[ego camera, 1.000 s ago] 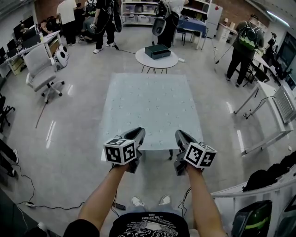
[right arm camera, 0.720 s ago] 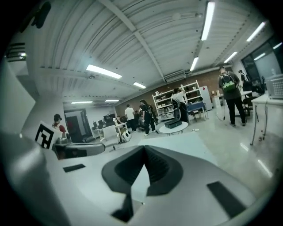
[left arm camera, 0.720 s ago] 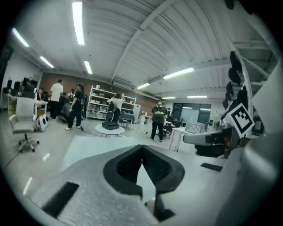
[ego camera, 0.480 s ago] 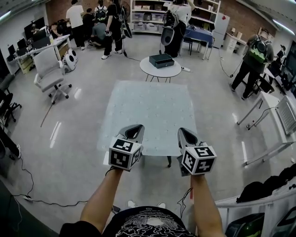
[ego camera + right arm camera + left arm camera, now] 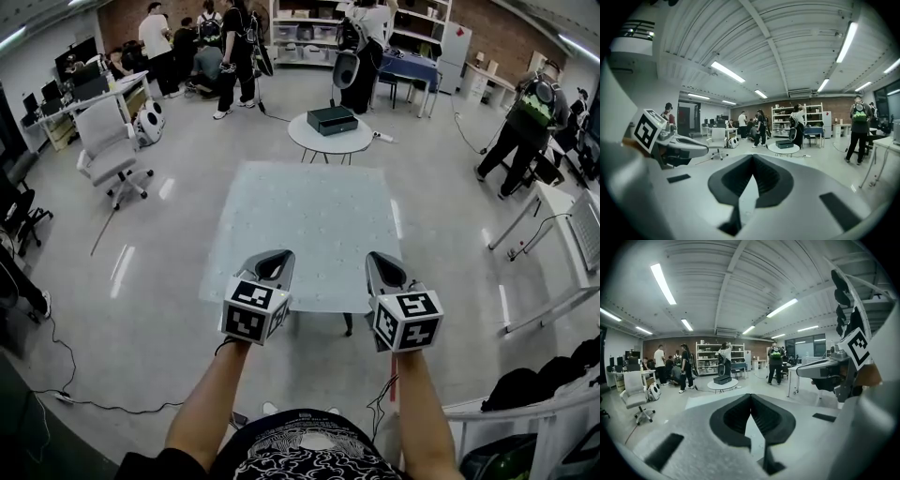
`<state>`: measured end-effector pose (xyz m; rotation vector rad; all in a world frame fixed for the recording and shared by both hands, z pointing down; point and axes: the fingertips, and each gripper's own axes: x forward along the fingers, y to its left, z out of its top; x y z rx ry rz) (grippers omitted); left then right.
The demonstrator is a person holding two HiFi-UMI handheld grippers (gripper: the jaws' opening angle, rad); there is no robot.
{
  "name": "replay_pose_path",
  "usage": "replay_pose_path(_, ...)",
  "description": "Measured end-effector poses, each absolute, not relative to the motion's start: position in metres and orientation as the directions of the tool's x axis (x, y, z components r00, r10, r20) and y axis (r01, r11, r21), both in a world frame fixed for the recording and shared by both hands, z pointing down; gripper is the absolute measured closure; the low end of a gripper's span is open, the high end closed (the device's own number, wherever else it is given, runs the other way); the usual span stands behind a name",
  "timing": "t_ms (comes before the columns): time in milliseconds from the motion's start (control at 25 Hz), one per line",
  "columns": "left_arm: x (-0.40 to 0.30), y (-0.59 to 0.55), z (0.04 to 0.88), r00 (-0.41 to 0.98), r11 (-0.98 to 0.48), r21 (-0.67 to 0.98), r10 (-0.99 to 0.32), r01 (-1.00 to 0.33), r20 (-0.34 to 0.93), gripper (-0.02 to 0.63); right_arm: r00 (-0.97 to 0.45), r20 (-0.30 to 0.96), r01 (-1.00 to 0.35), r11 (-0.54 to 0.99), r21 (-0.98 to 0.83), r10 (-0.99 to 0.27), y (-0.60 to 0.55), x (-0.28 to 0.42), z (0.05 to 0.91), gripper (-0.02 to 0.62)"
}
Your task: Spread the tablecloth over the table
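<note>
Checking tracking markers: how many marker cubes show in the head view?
2: a marker cube on the left gripper, another cube on the right gripper; none seems hidden.

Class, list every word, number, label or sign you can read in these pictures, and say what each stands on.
No text can be read.
Shirt: pale print, too blurred to read.
Left marker cube and right marker cube: black-and-white square codes, no words.

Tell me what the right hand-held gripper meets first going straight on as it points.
Probably the tablecloth, farther along, since the right hand-held gripper tilts slightly down over it; depth is unclear.
</note>
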<state>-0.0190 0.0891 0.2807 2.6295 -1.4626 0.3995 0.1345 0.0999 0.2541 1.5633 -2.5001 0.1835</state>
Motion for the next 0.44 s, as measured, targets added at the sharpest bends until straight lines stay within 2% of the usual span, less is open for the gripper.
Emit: replay_pose_path(440,-0.0188,0.0890,0.2775,0.486,-0.505,-0.004,-0.832,-0.863,0.266,0.606,-0.444,0.220,-0.890,0.456,0.002,-0.868,0.0997,0.1360,0.2571,0.591)
